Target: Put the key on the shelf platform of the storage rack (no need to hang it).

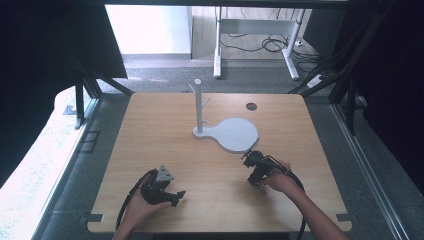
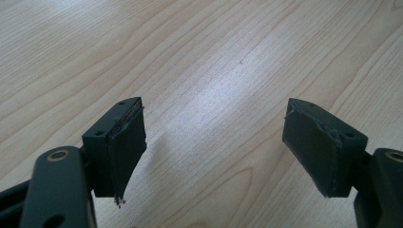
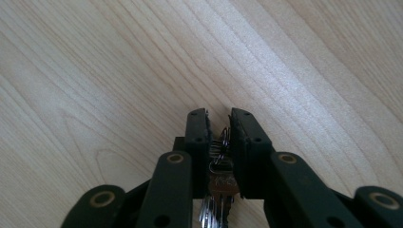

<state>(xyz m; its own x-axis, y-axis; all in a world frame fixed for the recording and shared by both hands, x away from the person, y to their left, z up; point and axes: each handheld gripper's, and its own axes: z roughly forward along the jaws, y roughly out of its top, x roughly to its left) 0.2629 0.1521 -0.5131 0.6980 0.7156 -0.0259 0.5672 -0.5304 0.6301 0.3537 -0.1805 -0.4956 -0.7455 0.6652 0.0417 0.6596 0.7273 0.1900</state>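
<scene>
Pale wood table (image 1: 165,130) held a white stand (image 1: 226,131); grey floor beyond. Left gripper (image 2: 214,142) jaws spread wide; right gripper (image 3: 220,124) pinched keys (image 3: 219,183).

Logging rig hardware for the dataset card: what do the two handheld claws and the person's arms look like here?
Both are black two-jaw tools. The left claw carries a grey three-cornered plate on top, and a black cable loops from it. Its flat rectangular pads look frayed at the edges. The right claw trails a black cable too; its link arms show brass-coloured rivets. No sleeves are visible on the forearms.
</scene>
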